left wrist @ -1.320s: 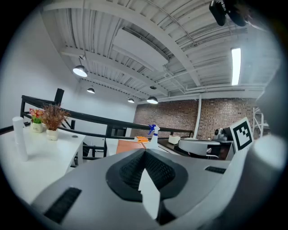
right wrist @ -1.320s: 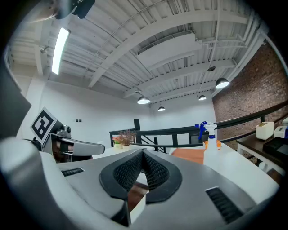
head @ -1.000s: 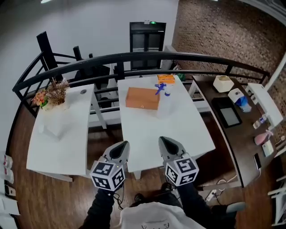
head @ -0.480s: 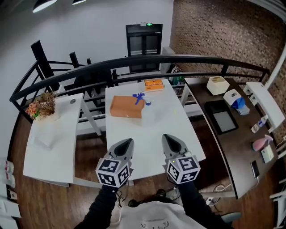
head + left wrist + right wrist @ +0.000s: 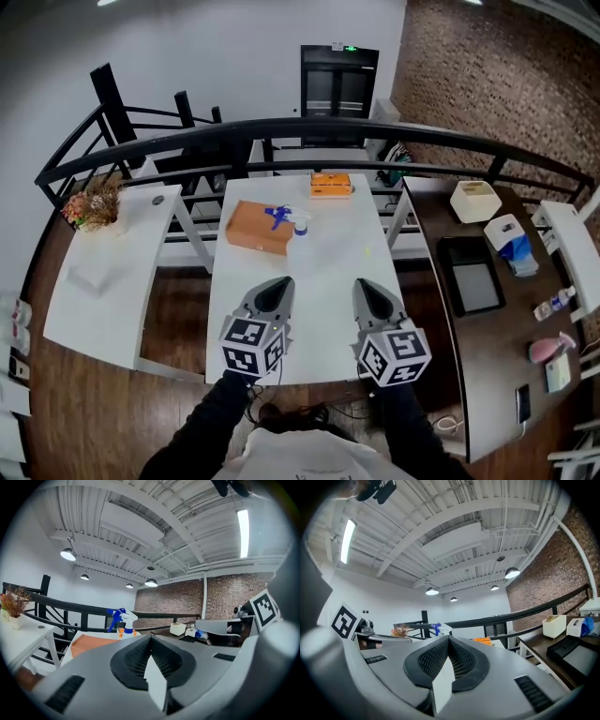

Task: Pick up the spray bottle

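Left gripper (image 5: pixel 278 286): jaws shut, empty. Right gripper (image 5: pixel 362 287): same. Risk: going in shut would likely tip the spray bottle (image 5: pixel 287 219), which looks tall and light. Bottle stands upright mid-worktop (image 5: pixel 328 272), at right end of orange box (image 5: pixel 253 229), well ahead of both jaws, nearer left.

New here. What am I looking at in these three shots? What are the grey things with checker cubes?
No robot: a person holds two hand-held claws. The head camera looks down on the left claw and right claw, each carrying a marker cube. The other two pictures come from cameras riding on each claw. Both are shut and hold nothing. On the white table ahead: a brown box, a spray bottle beside it, and a small orange box farther off.
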`<state>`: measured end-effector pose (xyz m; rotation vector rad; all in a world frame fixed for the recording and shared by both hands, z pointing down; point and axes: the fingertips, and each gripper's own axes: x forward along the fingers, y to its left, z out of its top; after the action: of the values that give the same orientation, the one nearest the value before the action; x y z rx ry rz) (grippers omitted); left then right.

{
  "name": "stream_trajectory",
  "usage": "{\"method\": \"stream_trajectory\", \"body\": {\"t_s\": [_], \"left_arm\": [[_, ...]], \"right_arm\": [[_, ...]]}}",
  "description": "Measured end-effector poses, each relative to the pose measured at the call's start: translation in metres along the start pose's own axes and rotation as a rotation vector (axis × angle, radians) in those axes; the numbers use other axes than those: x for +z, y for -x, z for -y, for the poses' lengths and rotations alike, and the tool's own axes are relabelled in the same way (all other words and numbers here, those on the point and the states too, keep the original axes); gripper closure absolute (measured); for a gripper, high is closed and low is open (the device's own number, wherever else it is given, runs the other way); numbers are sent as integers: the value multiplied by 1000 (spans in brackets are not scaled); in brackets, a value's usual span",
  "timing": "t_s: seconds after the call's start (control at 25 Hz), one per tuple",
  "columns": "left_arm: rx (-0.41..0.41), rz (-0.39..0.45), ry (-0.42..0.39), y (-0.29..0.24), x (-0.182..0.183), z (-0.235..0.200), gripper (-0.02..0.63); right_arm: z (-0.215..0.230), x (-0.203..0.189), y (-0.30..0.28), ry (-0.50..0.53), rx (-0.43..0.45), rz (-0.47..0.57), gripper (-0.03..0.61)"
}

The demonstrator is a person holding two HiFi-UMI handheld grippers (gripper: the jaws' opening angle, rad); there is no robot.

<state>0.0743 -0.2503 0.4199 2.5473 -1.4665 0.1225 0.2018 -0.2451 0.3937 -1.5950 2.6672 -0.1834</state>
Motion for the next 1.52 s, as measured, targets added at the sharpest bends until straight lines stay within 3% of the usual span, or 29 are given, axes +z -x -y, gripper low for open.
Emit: {"method": "stream_trajectory", "body": {"t_s": [0.12, 0.4, 0.64, 0.92, 0.96, 1.08, 1.32, 1.52], "left_arm": [[27, -9, -12, -33, 2, -14, 591], [47, -52, -8, -117, -12, -67, 434], [47, -67, -24, -182, -21, -94, 352], [92, -8, -80, -222, -16, -108, 352], [93, 1, -90, -224, -15, -108, 415], [73, 0, -107, -225, -13, -105, 417], [5, 23, -137, -200, 6, -90, 417], [-65, 31, -105, -152, 27, -77, 417]], "right_arm": [[14, 3, -20, -1, 11, -18, 594], [31, 13, -58, 80, -37, -24, 594], [56, 2, -83, 84, -86, -63, 594], [87, -13, -89, 58, -145, -102, 594], [90, -14, -89, 58, -152, -103, 594], [95, -13, -89, 57, -164, -103, 594], [89, -8, -94, 58, -134, -75, 594], [72, 2, -102, 71, -87, -36, 594]]}}
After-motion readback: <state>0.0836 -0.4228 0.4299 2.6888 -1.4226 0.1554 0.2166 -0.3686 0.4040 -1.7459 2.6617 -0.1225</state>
